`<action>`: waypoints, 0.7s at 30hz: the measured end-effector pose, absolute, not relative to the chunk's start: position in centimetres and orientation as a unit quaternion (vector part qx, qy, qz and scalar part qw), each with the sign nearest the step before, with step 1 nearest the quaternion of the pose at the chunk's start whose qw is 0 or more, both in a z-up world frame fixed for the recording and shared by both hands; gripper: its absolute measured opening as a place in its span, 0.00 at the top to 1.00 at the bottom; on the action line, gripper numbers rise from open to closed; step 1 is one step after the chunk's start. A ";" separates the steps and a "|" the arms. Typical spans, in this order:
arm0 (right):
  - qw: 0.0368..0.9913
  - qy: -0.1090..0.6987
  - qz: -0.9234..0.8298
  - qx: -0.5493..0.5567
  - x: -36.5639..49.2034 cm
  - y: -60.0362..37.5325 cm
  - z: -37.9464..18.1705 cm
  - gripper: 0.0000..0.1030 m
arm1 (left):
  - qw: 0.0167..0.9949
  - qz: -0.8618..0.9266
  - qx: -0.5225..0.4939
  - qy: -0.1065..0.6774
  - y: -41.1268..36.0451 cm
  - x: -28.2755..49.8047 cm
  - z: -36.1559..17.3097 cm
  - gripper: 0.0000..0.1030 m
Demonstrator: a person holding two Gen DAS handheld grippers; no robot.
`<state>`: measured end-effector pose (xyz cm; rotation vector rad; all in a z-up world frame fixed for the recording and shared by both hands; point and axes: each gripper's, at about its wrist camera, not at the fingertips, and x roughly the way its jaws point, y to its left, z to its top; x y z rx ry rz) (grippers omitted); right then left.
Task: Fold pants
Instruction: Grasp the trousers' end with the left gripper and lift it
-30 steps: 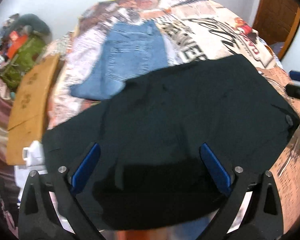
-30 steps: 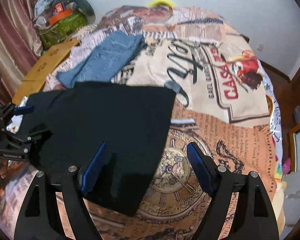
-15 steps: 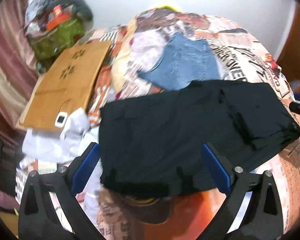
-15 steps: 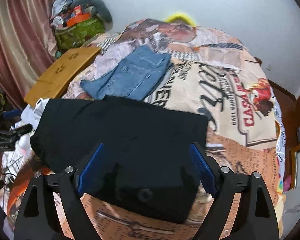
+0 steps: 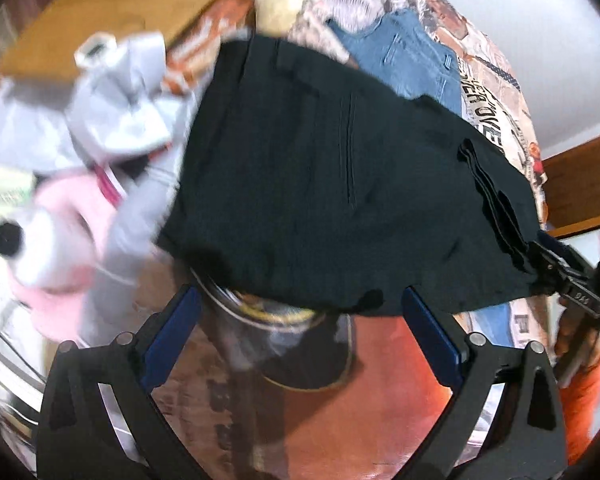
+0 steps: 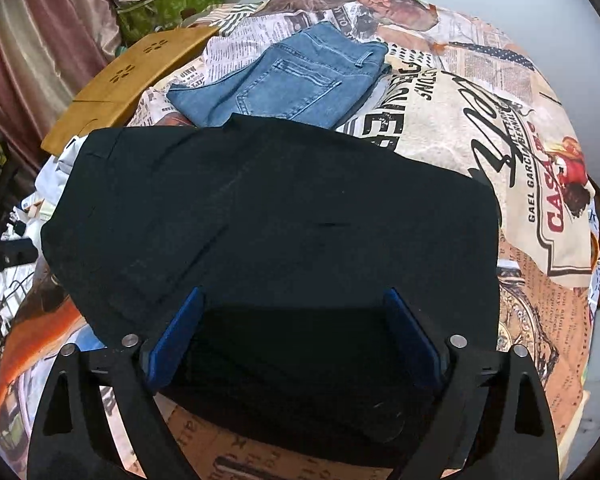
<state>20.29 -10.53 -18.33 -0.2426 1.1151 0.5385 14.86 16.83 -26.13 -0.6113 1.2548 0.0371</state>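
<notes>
Black fabric: the folded pants (image 6: 284, 216) lie flat on the bed's printed newspaper-pattern cover (image 6: 480, 120). In the right wrist view they fill the area ahead of and between the fingers of the right gripper (image 6: 294, 336). Those fingers (image 6: 180, 336) stand wide and are opening; the cloth lies under the gap, and neither pad presses on it. In the left wrist view the pants (image 5: 340, 184) lie just beyond the fingertips of the left gripper (image 5: 300, 336), their near edge ahead of the gap. The left fingers (image 5: 168, 340) are spread wide with nothing gripped; bare cover shows between them. Folded blue jeans (image 6: 284, 80) lie beyond the pants, touching their far edge. A grey and pink garment heap (image 5: 80, 184), blurred, sits outside the left finger. A brown board (image 6: 128, 80) rests at the bed's far left.
</notes>
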 end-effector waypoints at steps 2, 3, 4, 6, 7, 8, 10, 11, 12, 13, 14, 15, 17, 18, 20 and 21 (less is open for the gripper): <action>0.806 0.522 0.254 -0.112 20.1 -10.6 -18.4 0.11 | 0.750 -0.003 -0.314 0.583 16.7 14.8 -27.0 0.02; 0.806 0.522 0.256 -0.113 20.1 -10.5 -18.4 0.10 | 0.739 -0.016 -0.335 0.585 16.5 14.9 -27.6 0.02; 0.806 0.521 0.258 -0.116 19.9 -10.5 -18.5 0.09 | 0.732 -0.024 -0.346 0.587 16.3 15.1 -27.9 0.02; 0.807 0.516 0.259 -0.121 19.7 -10.4 -18.5 0.09 | 0.734 -0.021 -0.341 0.587 15.9 15.5 -28.2 0.02; 0.808 0.515 0.260 -0.121 19.7 -10.4 -18.5 0.09 | 0.737 -0.019 -0.337 0.586 15.8 15.8 -28.2 0.02; 0.807 0.515 0.261 -0.119 19.7 -10.4 -18.6 0.09 | 0.739 -0.020 -0.335 0.584 15.8 16.1 -28.3 0.01; 0.806 0.517 0.264 -0.116 19.8 -10.5 -18.7 0.09 | 0.740 -0.016 -0.340 0.580 16.4 16.9 -28.9 0.01; 0.805 0.517 0.266 -0.115 19.8 -10.5 -18.7 0.08 | 0.738 -0.013 -0.346 0.579 16.7 17.3 -29.3 0.01; 0.805 0.518 0.267 -0.115 19.8 -10.5 -18.7 0.07 | 0.733 -0.008 -0.362 0.576 17.4 17.7 -29.8 0.01; 0.804 0.518 0.269 -0.115 19.9 -10.5 -18.7 0.07 | 0.731 -0.004 -0.374 0.571 17.9 18.0 -30.1 0.01; 0.804 0.518 0.270 -0.115 19.9 -10.5 -18.7 0.07 | 0.731 0.004 -0.385 0.563 18.6 18.2 -30.3 0.02; 0.804 0.518 0.270 -0.115 19.9 -10.5 -18.7 0.07 | 0.733 0.018 -0.391 0.557 19.3 18.2 -30.5 0.14; 0.804 0.517 0.271 -0.114 19.8 -10.5 -18.8 0.07 | 0.733 0.036 -0.399 0.549 20.1 18.3 -30.5 0.28; 0.804 0.517 0.272 -0.113 19.9 -10.5 -18.8 0.07 | 0.737 0.045 -0.406 0.539 20.5 18.2 -30.4 0.39; 0.804 0.516 0.273 -0.112 19.8 -10.5 -18.9 0.07 | 0.745 0.060 -0.404 0.527 20.9 18.0 -29.9 0.54; 0.804 0.516 0.273 -0.111 19.8 -10.5 -18.9 0.07 | 0.753 0.071 -0.398 0.519 21.0 17.8 -29.4 0.62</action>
